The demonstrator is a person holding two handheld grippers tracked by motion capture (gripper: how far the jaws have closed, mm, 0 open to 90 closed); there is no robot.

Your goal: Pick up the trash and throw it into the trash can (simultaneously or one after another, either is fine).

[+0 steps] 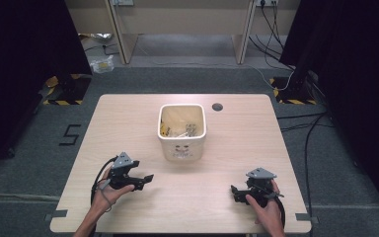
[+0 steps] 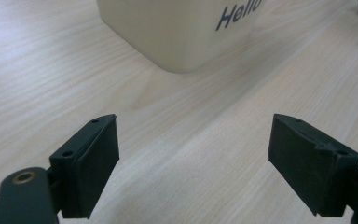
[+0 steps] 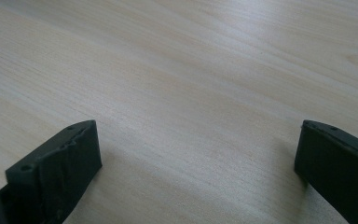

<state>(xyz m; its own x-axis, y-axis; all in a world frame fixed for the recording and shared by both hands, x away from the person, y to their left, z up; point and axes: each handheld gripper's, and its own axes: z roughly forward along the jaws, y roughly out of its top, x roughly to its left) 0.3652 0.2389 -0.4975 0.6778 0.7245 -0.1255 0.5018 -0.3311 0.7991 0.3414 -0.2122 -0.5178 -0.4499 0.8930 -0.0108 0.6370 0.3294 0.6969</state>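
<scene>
While both hands rest low at the near edge, the scene reads as follows.

High view, table: a pale wooden table (image 1: 237, 143) with a small dark round hole (image 1: 217, 106) near its far edge.
High view, bin: a cream square bin (image 1: 182, 132) stands upright at the middle of the table, towards the far side, with small bits of rubbish inside and dark print on its near wall.
High view, left gripper: the left gripper (image 1: 145, 179) is held in the left hand (image 1: 109, 190) near the front left of the table, pointing towards the right, well apart from the bin; nothing is in it.
High view, right gripper: the right gripper (image 1: 233, 191) is held in the right hand (image 1: 264, 205) near the front right, pointing left towards the other one, with bare table between them.
Left gripper view, jaws: the two black jaws stand wide apart over bare wood, gripping nothing.
Left gripper view, bin: the bin's (image 2: 182, 32) lower corner sits ahead of the jaws, beyond their gap, with the word "Hello" on its wall.
Right gripper view, jaws: spread wide, almost to the frame's edges, with nothing between them but the table's (image 3: 191, 93) wood grain.
</scene>
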